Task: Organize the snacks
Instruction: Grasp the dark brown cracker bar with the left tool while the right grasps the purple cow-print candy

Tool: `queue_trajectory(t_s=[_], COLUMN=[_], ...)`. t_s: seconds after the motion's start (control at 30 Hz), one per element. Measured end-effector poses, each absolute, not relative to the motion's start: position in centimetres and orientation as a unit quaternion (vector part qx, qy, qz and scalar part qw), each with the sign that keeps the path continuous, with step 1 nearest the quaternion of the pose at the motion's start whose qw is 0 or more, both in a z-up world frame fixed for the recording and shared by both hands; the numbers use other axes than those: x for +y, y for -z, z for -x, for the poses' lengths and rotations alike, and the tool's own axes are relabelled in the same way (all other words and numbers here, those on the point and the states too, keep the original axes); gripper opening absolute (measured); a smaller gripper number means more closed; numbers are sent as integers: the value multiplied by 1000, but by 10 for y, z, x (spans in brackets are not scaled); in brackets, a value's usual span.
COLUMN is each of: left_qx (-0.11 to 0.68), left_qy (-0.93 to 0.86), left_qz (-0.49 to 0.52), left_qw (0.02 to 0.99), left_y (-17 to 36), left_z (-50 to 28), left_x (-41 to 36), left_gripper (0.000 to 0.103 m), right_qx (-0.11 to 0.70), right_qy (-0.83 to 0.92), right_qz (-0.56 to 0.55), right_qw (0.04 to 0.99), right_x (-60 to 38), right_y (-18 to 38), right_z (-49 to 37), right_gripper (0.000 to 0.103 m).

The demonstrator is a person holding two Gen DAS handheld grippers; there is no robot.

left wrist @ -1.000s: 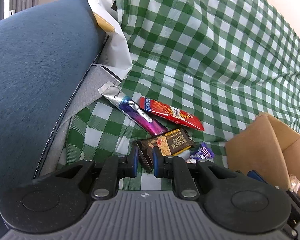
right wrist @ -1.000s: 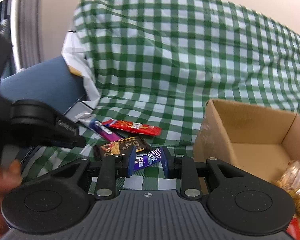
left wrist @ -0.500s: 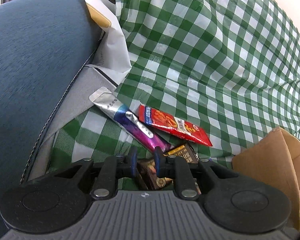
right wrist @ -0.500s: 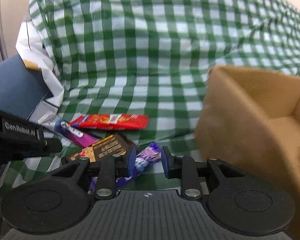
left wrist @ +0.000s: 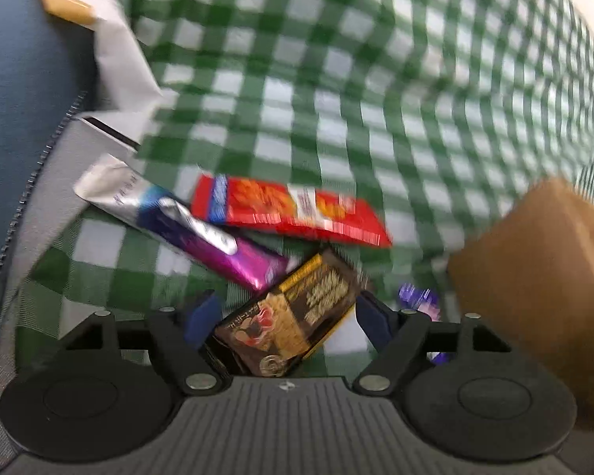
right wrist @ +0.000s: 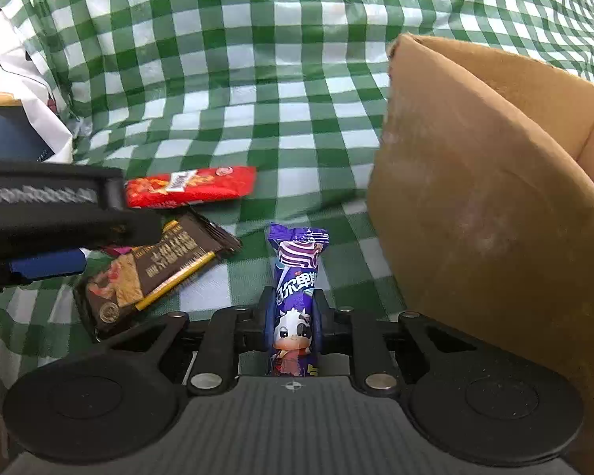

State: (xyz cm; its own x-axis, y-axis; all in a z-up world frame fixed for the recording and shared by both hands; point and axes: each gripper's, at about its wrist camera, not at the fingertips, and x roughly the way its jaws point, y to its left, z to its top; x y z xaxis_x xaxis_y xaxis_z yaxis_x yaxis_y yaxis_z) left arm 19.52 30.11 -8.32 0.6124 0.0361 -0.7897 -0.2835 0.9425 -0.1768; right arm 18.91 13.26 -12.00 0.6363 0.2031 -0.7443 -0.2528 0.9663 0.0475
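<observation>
Purple foil is what your right claw (right wrist: 290, 322) has closed in on: the small cow-printed candy (right wrist: 296, 277) sits between its jaws, which have just been narrowing, and the pads appear to press its sides. It stands lengthwise along the fingers, its top end free on the green checked cloth (right wrist: 257, 79).

Your left claw (left wrist: 285, 316) has just been spreading and now stands wide apart, straddling the brown-and-gold snack packet (left wrist: 297, 316) without pinching it; that view is blurred, so whether a pad brushes the wrapper cannot be told.

I judge this as the pick-up step on both sides: the right grip looks made, the left one is only lined up. Next, the left jaws need to close across the packet's narrow width, and the right needs to lift its candy and carry it over the wall of the cardboard box (right wrist: 495, 198), which rises just beside it.

Mind that box wall: it stands tall and close on the right, so you'd likely need to raise the candy clear of the rim before going across. On the left, the purple-and-silver bar (left wrist: 186, 233) touches the packet's far end, and the red packet (left wrist: 293, 213) lies just behind. Open cloth lies beyond them.
</observation>
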Motion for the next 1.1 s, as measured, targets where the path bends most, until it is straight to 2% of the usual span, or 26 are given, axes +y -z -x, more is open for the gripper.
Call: queue_trajectory(t_s=[0.07, 0.1, 0.13, 0.2, 0.27, 0.37, 0.87, 1.0, 1.1], left_qx=[440, 440, 439, 436, 436, 441, 496, 510, 509], left_qy=[-89, -90, -91, -88, -87, -90, -92, -80, -89], left_qz=[111, 98, 94, 99, 106, 121, 227, 229, 221], left_qw=[887, 888, 889, 890, 889, 885, 833, 826, 827], left_y=[89, 89, 89, 89, 88, 85, 71, 73, 74], left_z=[-197, -197, -196, -194, -189, -175, -65, -54, -53], left_x=[293, 290, 289, 288, 287, 288, 270, 268, 268], left_gripper=[80, 77, 72, 54, 45, 40, 27, 27, 32], right_qx=[407, 408, 409, 410, 414, 411, 404, 416, 430], right_qy=[-126, -127, -129, -132, -138, -158, -274, -277, -285], right_qz=[37, 39, 40, 44, 48, 62, 114, 135, 121], right_qw=[904, 903, 903, 901, 898, 896, 865, 855, 848], right_x=[132, 131, 130, 128, 125, 122, 74, 58, 53], right_y=[121, 120, 120, 118, 117, 111, 89, 95, 92], right_z=[-186, -184, -182, -179, -173, -159, -46, -23, -20], right_gripper=[19, 19, 19, 19, 19, 19, 19, 19, 19])
